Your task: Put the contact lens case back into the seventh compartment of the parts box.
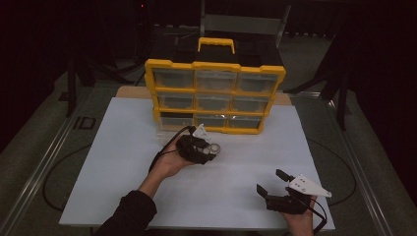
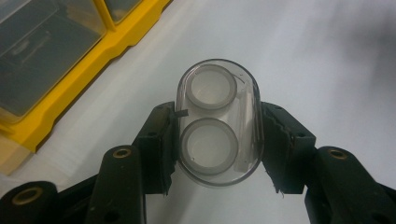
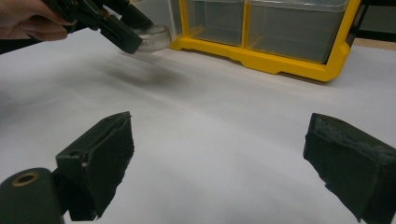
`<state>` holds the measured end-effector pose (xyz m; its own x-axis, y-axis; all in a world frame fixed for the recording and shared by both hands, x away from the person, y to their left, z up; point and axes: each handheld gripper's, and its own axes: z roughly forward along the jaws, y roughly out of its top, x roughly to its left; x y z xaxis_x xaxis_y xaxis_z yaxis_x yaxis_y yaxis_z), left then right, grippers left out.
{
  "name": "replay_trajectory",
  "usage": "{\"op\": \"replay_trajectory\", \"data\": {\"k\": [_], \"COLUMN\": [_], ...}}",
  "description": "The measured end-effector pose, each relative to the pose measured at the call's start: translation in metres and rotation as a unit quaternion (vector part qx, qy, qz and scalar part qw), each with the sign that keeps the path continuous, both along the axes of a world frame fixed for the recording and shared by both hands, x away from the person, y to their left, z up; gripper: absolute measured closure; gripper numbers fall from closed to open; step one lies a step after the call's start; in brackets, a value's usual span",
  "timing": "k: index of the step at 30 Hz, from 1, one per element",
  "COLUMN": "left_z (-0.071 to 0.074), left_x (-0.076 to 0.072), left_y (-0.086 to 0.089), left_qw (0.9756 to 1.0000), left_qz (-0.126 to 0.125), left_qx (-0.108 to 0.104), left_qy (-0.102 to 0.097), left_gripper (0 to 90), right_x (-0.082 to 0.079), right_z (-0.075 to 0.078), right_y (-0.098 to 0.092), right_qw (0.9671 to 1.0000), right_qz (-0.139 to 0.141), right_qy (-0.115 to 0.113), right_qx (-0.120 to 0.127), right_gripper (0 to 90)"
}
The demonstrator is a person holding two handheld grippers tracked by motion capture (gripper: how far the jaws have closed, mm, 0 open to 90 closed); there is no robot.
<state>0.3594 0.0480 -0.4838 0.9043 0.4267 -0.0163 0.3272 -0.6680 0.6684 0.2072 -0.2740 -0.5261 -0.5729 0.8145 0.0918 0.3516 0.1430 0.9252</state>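
We had a white board (image 1: pixel 147 191) spread over the table, and at its far edge stood the yellow organizer (image 1: pixel 215 96), a rack of clear drawers in three rows of three with a carrying handle on top. One slot in the bottom row, the left one, looked as if its drawer had been drawn forward, though the dim light kept us from being sure.

The thing we were working with was a small clear plastic tub (image 2: pixel 217 122), oblong with rounded ends, holding two pale rings (image 2: pixel 209 145) side by side (tape rolls or washers, we could not say which). We judged it light and stiff, with smooth, slick walls that would slide under a weak pinch and might crack under a hard one. Its two long flat sides seemed the sensible place to take hold, since the rounded ends would squirt out of the pads.

That was how the left gripper (image 2: pixel 217 144) had it: both ribbed pads pressed against the long sides, the tub clamped between them and carried clear of the board, just in front of the organizer's bottom row. In the right gripper view we saw the tub (image 3: pixel 154 37) casting a soft shadow on the white surface below it.

The right gripper (image 1: pixel 270 182) rested near the board's front edge, well apart from the tub, its jaws spread wide with nothing between them.
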Motion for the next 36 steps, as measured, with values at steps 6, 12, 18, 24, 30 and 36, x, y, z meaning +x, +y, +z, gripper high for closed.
{"op": "replay_trajectory", "data": {"k": [6,12,18,24,30,36], "left_z": [0.007,0.019,0.03,0.037,0.044,0.05], "left_x": [0.0,0.002,0.005,0.007,0.01,0.016], "left_y": [0.003,0.008,0.016,0.02,0.024,0.029], "left_qw": [1.0,1.0,0.9999,0.9998,0.9996,0.9993], "left_qz": [-0.001,0.001,0.008,0.013,0.018,0.028], "left_qx": [-0.002,-0.004,-0.007,-0.008,-0.007,-0.009], "left_qy": [0.0,-0.004,-0.01,-0.016,-0.02,-0.022], "left_gripper": [49.8,49.8,49.8,49.8,49.8,49.8], "right_x": [0.0,0.0,0.001,0.001,0.0,0.001], "right_z": [0.0,0.0,-0.001,-0.001,-0.001,-0.001], "right_y": [0.0,0.0,0.001,0.0,0.0,0.0], "right_qw": [1.0,1.0,1.0,1.0,1.0,1.0], "right_qz": [0.0,0.0,0.001,0.001,0.001,0.001], "right_qy": [0.0,0.001,0.0,0.001,0.0,0.0], "right_qx": [0.001,0.002,0.0,0.002,0.002,0.005], "right_gripper": [8.3,8.3,8.3,8.3,8.3,8.3]}}
